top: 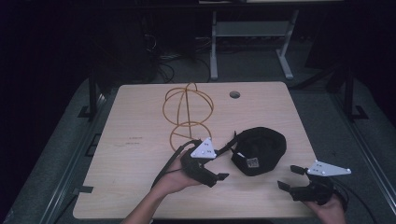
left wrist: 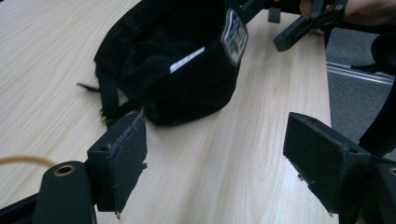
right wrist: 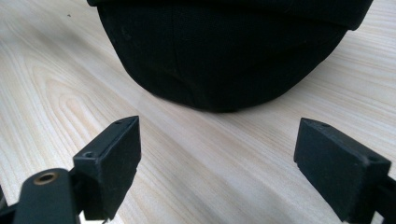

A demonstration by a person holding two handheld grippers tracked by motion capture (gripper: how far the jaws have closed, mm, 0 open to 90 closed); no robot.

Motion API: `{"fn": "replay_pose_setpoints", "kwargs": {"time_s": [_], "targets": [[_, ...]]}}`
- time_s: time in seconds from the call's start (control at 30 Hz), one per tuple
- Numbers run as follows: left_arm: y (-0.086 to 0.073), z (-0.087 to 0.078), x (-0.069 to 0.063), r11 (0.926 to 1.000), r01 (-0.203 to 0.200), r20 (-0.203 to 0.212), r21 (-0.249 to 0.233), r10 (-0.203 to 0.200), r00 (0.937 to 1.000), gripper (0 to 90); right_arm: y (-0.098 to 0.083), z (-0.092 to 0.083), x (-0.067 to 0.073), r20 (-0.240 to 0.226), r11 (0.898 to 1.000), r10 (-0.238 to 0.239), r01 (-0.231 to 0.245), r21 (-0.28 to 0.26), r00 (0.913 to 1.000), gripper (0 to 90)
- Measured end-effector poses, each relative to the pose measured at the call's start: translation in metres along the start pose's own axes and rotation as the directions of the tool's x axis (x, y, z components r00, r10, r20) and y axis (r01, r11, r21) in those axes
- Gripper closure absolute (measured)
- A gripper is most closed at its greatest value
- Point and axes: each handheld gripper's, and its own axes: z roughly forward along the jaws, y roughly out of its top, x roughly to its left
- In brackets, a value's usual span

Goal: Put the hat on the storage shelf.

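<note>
A black cap [top: 259, 150] is seen lying upside down on the table [top: 140, 140], opening up, w/ a strap [top: 227, 143] trailing from its far-left end. The left gripper [top: 219, 173] is held just beside it, jaws spread wide and holding nothing; in the left gripper view the cap [left wrist: 173, 70] sits ahead and slightly left of the jaws, close to the left pad [left wrist: 122, 154], not touching as far as can be judged. The right gripper [top: 287, 179] is held further off, toward the near-right edge, jaws likewise parted and empty; the cap's rounded side [right wrist: 224, 51] is faced straight ahead, a strip of bare wood in between.

The cap's long axis is judged to run roughly across btw. the two grippers, tilted a bit. The left gripper is the nearer one, so a first pinch on the rim is prob. best made from that side. A wire stand [top: 187, 112] is left beyond the left gripper, apart from the cap.
</note>
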Motion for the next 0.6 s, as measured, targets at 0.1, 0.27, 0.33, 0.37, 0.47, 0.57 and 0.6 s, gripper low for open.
{"fn": "replay_pose_setpoints", "kwargs": {"time_s": [0.1,0.27,0.33,0.37,0.47,0.57,0.6], "targets": [[0.007,0.006,0.001,0.9998,-0.015,0.013,0.012,0.015,0.9998,22.0,0.0,0.001,0.0,-0.003,1.0,0.001,-0.001,0.002,1.0,14.5],[0.019,0.014,0.003,0.9995,-0.029,0.024,0.012,0.029,0.9993,22.0,0.0,0.001,0.001,-0.006,1.0,-0.002,0.002,0.002,1.0,14.5],[0.024,0.019,0.002,0.9995,-0.03,0.03,0.012,0.03,0.9991,22.1,0.0,0.001,0.001,-0.005,1.0,0.0,0.0,0.001,1.0,14.4],[0.029,0.023,0.002,0.9987,-0.047,0.035,0.021,0.046,0.9983,22.1,0.0,0.001,0.001,-0.004,1.0,-0.001,0.001,0.003,1.0,14.4],[0.034,0.027,0.002,0.9982,-0.055,0.04,0.026,0.053,0.9978,22.2,0.0,0.001,0.001,-0.004,1.0,-0.003,0.003,0.004,1.0,14.5],[0.043,0.037,0.005,0.9978,-0.058,0.062,0.033,0.056,0.9965,23.5,0.0,0.001,0.0,-0.004,1.0,-0.002,0.002,-0.002,1.0,14.5],[0.043,0.037,0.005,0.9978,-0.058,0.062,0.033,0.056,0.9965,23.8,0.0,0.001,0.0,-0.004,1.0,-0.002,0.002,-0.002,1.0,14.5]]}}
